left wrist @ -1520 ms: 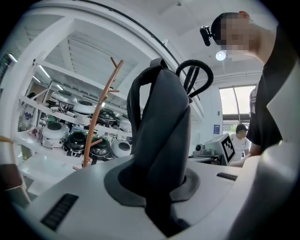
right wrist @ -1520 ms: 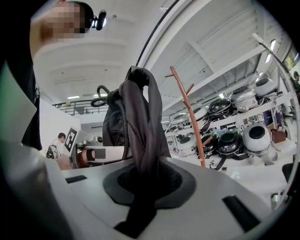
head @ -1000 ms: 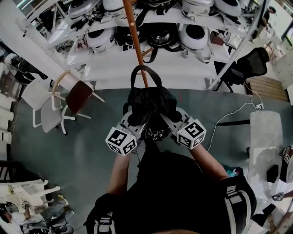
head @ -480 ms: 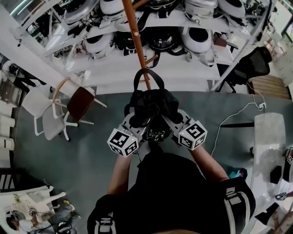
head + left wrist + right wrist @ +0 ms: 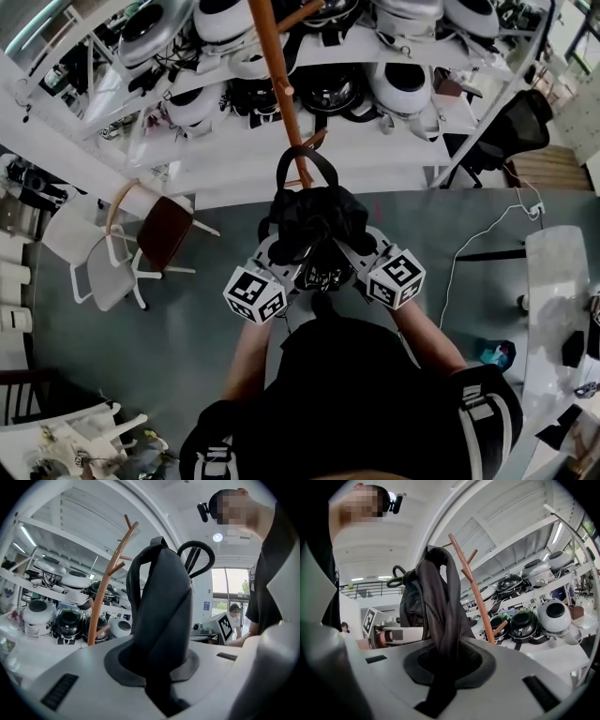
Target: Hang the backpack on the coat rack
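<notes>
A black backpack [image 5: 312,220] hangs in the air between both grippers, its carry loop [image 5: 305,161] sticking out toward the brown wooden coat rack [image 5: 278,89]. My left gripper [image 5: 281,255] is shut on the backpack [image 5: 161,620] fabric. My right gripper [image 5: 349,253] is shut on the other side of the backpack [image 5: 440,620]. The coat rack [image 5: 105,588] stands just beyond the bag, with short pegs branching off its pole [image 5: 476,590]. The loop nearly reaches a low peg [image 5: 314,141] in the head view.
White shelving [image 5: 375,131] with several helmets [image 5: 403,84] stands behind the rack. A brown and white chair [image 5: 150,225] is at left, a black office chair [image 5: 511,131] at right, a white table [image 5: 553,291] at far right. A cable [image 5: 469,244] runs over the grey floor.
Both grippers carried the backpack forward toward the coat rack. The loop now sits closer to the pole and its low peg. The grips are unchanged.
</notes>
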Demonstrator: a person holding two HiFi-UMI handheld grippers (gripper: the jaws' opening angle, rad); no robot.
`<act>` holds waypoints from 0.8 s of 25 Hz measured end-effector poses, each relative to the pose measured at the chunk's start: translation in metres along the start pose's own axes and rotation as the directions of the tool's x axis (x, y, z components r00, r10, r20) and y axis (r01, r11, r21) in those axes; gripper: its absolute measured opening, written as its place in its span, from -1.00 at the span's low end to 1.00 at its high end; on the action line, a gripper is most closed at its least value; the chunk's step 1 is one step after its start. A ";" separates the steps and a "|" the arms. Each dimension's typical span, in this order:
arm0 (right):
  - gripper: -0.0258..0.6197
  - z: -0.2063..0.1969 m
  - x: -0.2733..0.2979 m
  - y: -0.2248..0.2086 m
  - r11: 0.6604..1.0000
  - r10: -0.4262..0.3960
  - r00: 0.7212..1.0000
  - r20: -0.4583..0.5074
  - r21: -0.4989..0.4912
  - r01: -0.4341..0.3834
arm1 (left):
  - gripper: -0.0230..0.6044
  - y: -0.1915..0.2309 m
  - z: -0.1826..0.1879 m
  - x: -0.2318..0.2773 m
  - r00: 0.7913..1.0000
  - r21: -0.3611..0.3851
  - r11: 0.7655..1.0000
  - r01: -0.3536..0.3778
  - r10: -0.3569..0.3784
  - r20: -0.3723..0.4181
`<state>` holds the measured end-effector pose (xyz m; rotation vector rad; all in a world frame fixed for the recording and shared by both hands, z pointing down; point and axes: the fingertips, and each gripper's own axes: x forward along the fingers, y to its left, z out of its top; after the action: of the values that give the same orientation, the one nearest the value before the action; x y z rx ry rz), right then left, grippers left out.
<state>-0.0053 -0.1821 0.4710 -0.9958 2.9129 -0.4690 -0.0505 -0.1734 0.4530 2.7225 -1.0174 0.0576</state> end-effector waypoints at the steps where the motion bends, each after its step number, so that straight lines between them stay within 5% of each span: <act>1: -0.72 0.001 0.005 -0.001 1.000 -0.008 1.000 0.002 0.000 0.008 | -0.67 0.006 0.001 0.000 1.000 0.000 1.000 0.007 -0.007 -0.003; 20: -0.72 0.001 0.057 -0.011 0.992 -0.121 0.991 0.050 0.034 0.119 | -0.67 0.059 0.008 0.000 0.992 0.025 0.993 0.119 -0.118 -0.039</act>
<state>-0.0442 -0.2252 0.4771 -1.1655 2.8033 -0.4834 -0.0894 -0.2182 0.4571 2.7897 -0.8487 0.1022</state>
